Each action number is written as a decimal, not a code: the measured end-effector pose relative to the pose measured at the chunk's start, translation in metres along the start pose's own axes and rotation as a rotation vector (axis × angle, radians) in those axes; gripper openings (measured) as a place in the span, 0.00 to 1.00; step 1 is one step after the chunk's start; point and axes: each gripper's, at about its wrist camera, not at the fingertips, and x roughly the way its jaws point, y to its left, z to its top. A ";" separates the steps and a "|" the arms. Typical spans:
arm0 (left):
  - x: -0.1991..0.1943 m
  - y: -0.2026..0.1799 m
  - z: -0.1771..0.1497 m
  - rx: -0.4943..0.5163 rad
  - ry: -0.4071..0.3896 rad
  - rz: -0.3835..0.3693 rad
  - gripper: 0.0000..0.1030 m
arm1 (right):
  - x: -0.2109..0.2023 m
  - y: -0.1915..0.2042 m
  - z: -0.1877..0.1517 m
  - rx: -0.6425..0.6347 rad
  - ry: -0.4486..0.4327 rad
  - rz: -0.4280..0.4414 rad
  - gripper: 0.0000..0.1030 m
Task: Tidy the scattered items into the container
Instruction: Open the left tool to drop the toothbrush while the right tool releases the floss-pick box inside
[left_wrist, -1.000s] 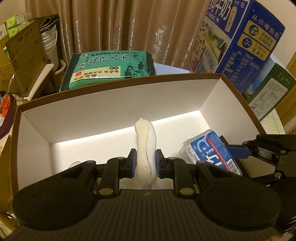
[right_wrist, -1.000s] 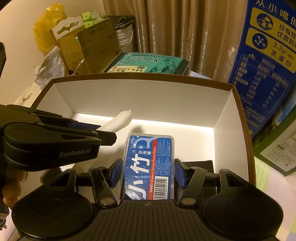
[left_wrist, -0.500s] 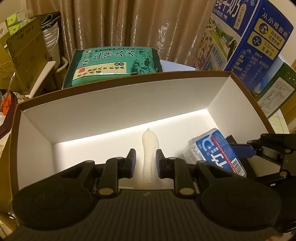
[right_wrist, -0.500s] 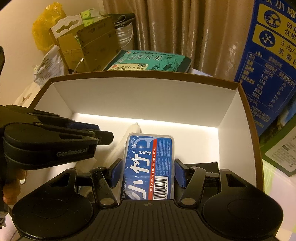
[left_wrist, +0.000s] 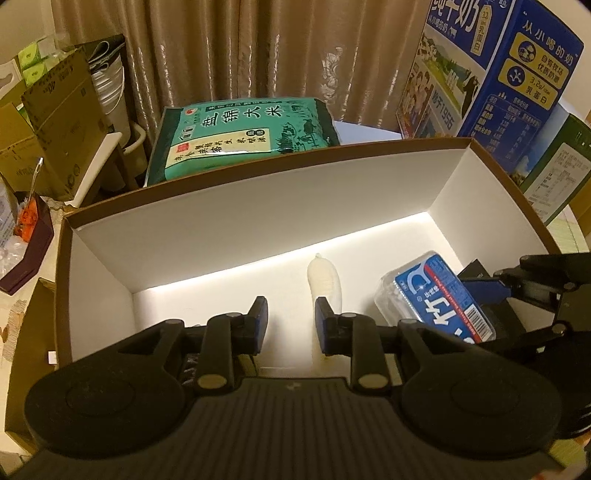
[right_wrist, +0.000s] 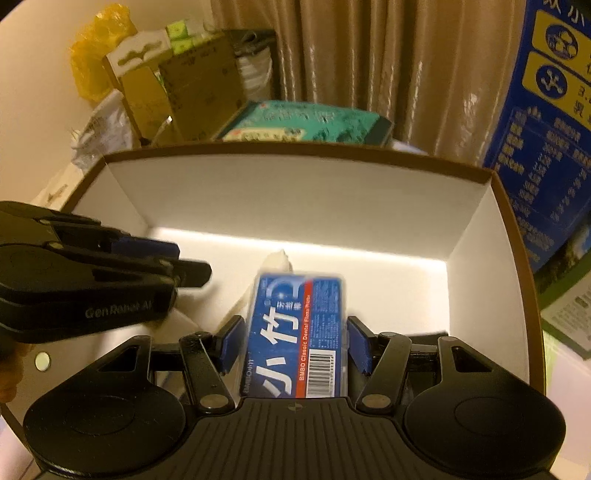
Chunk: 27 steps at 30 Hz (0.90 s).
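The container is a brown box with white inner walls (left_wrist: 258, 206) (right_wrist: 295, 192). A white ribbed item (left_wrist: 325, 280) lies on its floor, just off the right pad of my left gripper (left_wrist: 291, 310). That gripper's jaws are opening and nothing is pressed between them. A blue dental floss box (right_wrist: 299, 332) (left_wrist: 439, 299) sits between the pads of my right gripper (right_wrist: 295, 336). Those jaws are opening too, with a small gap on each side of the box. My left gripper (right_wrist: 184, 266) hangs at the left in the right wrist view. A flat black item (left_wrist: 476, 267) lies under the floss box.
Behind the container lies a green rice bag (left_wrist: 243, 133) in front of a curtain. A tall blue milk carton (left_wrist: 498, 74) and a green carton (left_wrist: 554, 170) stand at the right. Cardboard boxes (left_wrist: 62, 110) and a yellow bag (right_wrist: 92, 55) crowd the left.
The left jaws have spread and let go of the white ribbed item, which went from standing upright to lying on the container floor. The right jaws have widened off the floss box.
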 end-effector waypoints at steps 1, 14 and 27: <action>0.000 0.000 0.000 0.001 -0.001 0.001 0.26 | -0.001 0.000 0.000 -0.002 -0.006 0.004 0.69; -0.030 -0.004 -0.013 0.049 -0.049 0.033 0.63 | -0.045 0.000 -0.025 -0.016 -0.051 0.007 0.94; -0.105 -0.017 -0.049 0.052 -0.131 0.078 0.81 | -0.102 0.007 -0.060 0.046 -0.147 -0.048 0.98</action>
